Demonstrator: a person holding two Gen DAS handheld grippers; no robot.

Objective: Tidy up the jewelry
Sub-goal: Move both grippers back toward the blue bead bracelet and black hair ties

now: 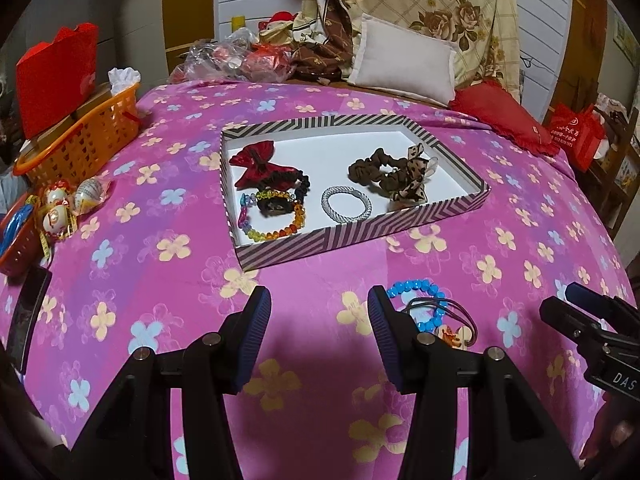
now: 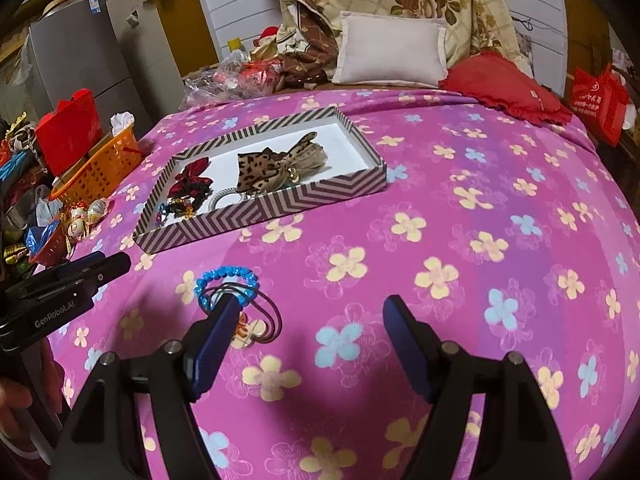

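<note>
Most pieces are boxed; the blue bead bracelet (image 2: 226, 286) and the hair tie (image 2: 256, 320) lie on the bedspread (image 2: 440, 240), at seven o'clock from the striped box (image 2: 264, 204). Both the left gripper (image 1: 320, 308) and the right gripper (image 2: 308, 316) stand released, empty. The next move, seemingly, calls for the right gripper to centre over the bracelet. The box holds a red bow (image 1: 260, 164), brown scrunchie (image 1: 384, 174), silver bangle (image 1: 346, 204) and multicoloured bracelet (image 1: 276, 216).

A bed covered with a pink-purple flower-print sheet (image 1: 160, 280) carries everything. Near its middle lies a shallow rectangular box with chevron-striped walls (image 1: 360, 236). In front of that, directly on the sheet, a blue beaded bracelet (image 2: 226, 276) overlaps a thin dark hair tie with a small cartoon charm (image 2: 256, 326). An orange plastic basket (image 1: 80, 144) sits at the left edge, a white pillow (image 1: 404, 60) and a red frilled cushion (image 1: 500, 116) at the far end.
</note>
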